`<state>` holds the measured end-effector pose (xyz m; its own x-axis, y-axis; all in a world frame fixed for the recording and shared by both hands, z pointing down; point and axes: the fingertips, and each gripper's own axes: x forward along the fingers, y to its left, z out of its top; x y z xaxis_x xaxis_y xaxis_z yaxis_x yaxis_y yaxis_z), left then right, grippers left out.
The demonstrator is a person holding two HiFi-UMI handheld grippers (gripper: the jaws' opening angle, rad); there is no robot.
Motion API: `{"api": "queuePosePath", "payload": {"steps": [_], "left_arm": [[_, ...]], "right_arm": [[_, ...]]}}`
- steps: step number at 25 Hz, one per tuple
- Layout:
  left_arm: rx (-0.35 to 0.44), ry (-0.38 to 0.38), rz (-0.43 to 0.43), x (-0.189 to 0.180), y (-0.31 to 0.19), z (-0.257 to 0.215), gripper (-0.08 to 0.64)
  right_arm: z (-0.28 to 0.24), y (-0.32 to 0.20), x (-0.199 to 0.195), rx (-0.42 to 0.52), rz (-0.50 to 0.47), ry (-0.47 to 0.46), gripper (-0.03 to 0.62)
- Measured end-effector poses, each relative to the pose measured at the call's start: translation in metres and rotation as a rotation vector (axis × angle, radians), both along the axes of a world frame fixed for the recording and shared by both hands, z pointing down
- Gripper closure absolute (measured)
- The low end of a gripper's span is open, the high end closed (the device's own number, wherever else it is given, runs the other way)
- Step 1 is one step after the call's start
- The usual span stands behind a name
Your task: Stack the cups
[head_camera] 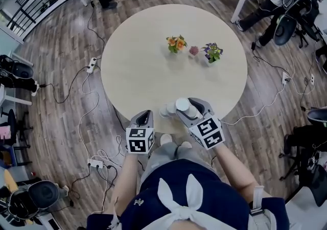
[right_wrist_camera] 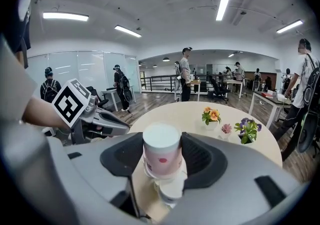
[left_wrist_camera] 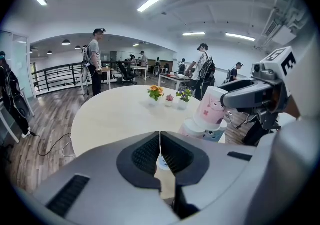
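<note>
My right gripper (head_camera: 186, 106) is shut on a pink paper cup (right_wrist_camera: 161, 157), held upside down with its white base upward. The cup hangs tilted over other cups (left_wrist_camera: 194, 129) that stand at the near edge of the round table (head_camera: 138, 65). Whether it touches the one below I cannot tell. Past the pink cup, the right gripper view shows the lower cups (right_wrist_camera: 170, 190). The cups (head_camera: 168, 110) appear just left of the right jaws in the head view. My left gripper (head_camera: 145, 118) is shut and empty, left of the cups; its jaws (left_wrist_camera: 160, 155) meet with nothing between them.
Three small flower pots (head_camera: 193, 49) stand near the table's middle. Cables and power strips (head_camera: 92, 63) lie on the wooden floor around the table. People (left_wrist_camera: 94, 59) stand and sit at desks farther off.
</note>
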<state>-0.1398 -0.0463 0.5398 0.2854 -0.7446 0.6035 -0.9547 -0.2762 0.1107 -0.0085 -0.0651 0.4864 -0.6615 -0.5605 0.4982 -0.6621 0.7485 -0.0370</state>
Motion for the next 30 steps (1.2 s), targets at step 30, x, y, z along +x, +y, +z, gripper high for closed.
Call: {"api": "queuePosePath", "payload": {"steps": [30], "left_arm": [[0.016,0.005,0.015,0.004,0.017,-0.004,0.535]], "right_arm": [[0.024,0.016,0.019,-0.054,0.047,0.065,0.29]]}}
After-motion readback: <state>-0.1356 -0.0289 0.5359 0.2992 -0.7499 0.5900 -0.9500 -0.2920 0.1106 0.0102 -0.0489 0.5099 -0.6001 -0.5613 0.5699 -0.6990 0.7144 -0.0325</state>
